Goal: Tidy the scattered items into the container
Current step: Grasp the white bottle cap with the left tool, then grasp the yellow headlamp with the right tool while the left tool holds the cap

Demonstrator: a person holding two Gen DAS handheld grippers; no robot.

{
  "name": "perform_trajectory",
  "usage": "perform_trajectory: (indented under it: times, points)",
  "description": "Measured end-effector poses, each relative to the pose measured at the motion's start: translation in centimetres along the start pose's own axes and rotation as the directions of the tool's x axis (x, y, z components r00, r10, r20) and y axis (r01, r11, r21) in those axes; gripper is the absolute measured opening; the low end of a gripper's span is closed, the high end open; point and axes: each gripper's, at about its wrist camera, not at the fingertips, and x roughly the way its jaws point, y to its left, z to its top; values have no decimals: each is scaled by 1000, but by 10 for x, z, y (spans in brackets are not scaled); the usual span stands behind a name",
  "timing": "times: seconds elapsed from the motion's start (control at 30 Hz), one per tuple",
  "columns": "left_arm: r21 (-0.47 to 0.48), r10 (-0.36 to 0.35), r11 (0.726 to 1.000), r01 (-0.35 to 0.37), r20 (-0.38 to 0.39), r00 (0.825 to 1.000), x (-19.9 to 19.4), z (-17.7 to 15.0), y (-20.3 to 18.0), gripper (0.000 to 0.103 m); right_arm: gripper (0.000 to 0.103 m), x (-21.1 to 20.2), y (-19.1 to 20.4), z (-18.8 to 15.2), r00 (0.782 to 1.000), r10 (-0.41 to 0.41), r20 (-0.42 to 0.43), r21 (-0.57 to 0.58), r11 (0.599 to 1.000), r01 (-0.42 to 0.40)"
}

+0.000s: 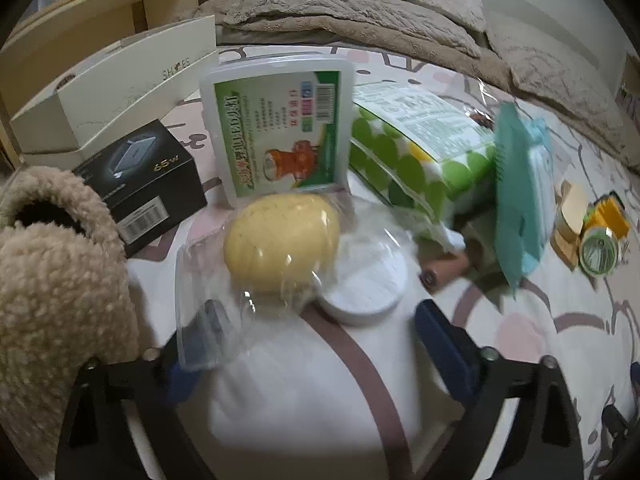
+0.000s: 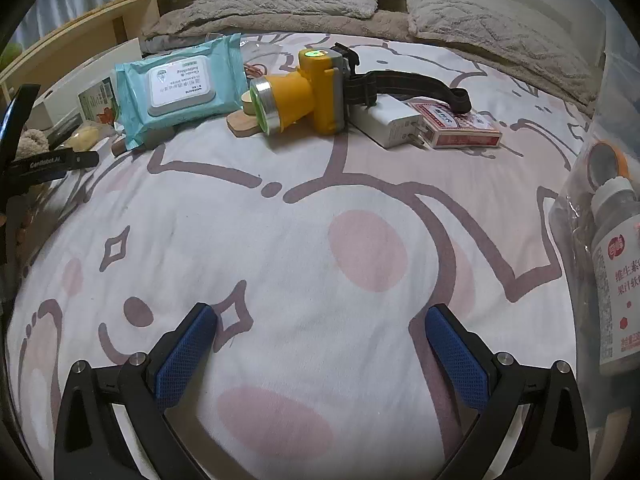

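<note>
Claw on the left (image 1: 316, 332) gapes around the bagged yellow sponge (image 1: 282, 242), gripping nothing; most clutter remains on the bed (image 2: 280, 240).

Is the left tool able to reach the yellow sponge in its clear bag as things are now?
Probably yes. The left tool is open, and the yellow sponge in its clear bag lies just ahead, with the bag's edge already over the left finger. The white round lid beside it may get caught too.
</note>
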Motion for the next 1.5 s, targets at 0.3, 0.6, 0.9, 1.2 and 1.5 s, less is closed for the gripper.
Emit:
perform_trajectory:
  times: [0.3, 0.6, 0.9, 1.2, 1.5]
  points:
    - [2, -28, 1000, 28, 8, 1000, 11, 6, -2, 82, 103, 0, -1, -1, 1000, 0, 7, 0, 1000, 0]
    - [-15, -128, 992, 129, 31, 991, 11, 13, -5, 50, 103, -1, -3, 0, 1000, 14, 7, 9, 1000, -14]
    - [52, -141, 989, 141, -6, 990, -9, -5, -19, 50, 103, 7, -8, 21, 999, 37, -16, 31, 999, -36]
    - [123, -240, 961, 246, -59, 969, -44, -32, -63, 50, 103, 5, -15, 48, 998, 65, 11, 4, 998, -65]
    - [226, -303, 920, 320, -107, 947, -82, -74, -104, 50, 103, -20, -10, 100, 961, 71, 268, -168, 985, -26]
